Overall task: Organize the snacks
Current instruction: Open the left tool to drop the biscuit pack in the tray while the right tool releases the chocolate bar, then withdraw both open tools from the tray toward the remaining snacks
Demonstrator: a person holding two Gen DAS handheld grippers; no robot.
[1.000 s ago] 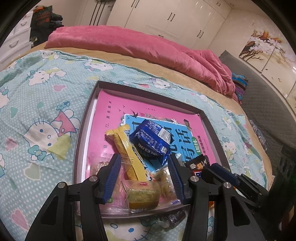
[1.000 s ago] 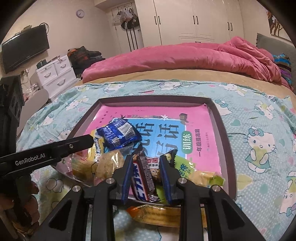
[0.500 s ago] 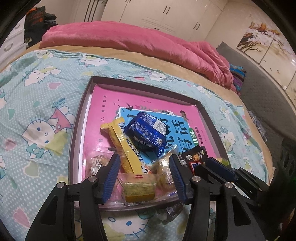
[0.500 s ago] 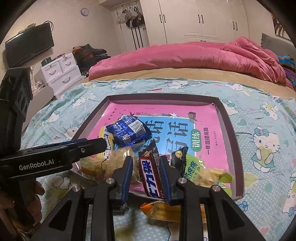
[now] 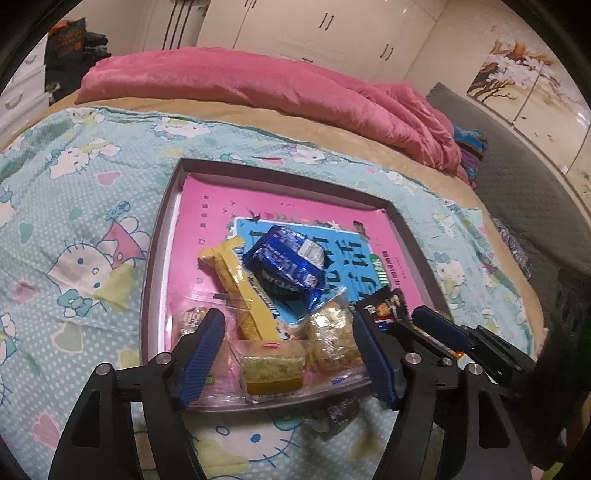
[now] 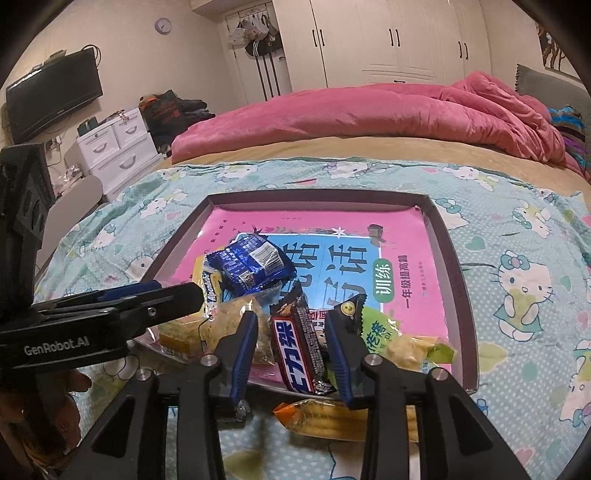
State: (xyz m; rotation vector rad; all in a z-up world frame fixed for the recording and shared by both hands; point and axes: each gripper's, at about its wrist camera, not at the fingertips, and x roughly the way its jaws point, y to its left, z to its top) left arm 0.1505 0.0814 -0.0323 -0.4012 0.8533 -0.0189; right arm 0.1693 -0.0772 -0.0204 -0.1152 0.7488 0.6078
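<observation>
While the left gripper (image 5: 288, 354) hovers spread over the tray (image 5: 155, 266), right fingers (image 6: 334, 343) pinch the chocolate bar (image 6: 297, 350).

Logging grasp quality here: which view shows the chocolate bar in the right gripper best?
The right wrist view: the chocolate bar sits front and centre between the right gripper fingers, label readable. In the left wrist view only its dark upper end shows, behind that gripper's fingers.

Pretty clearly someone's bedroom at home: a bed (image 6: 369, 155) with a Hello Kitty sheet (image 6: 517, 266) and pink duvet (image 6: 369, 110), white wardrobes (image 6: 388, 40), a wall TV (image 6: 51, 99), little drawers (image 6: 114, 147) and a clock (image 6: 163, 26).
</observation>
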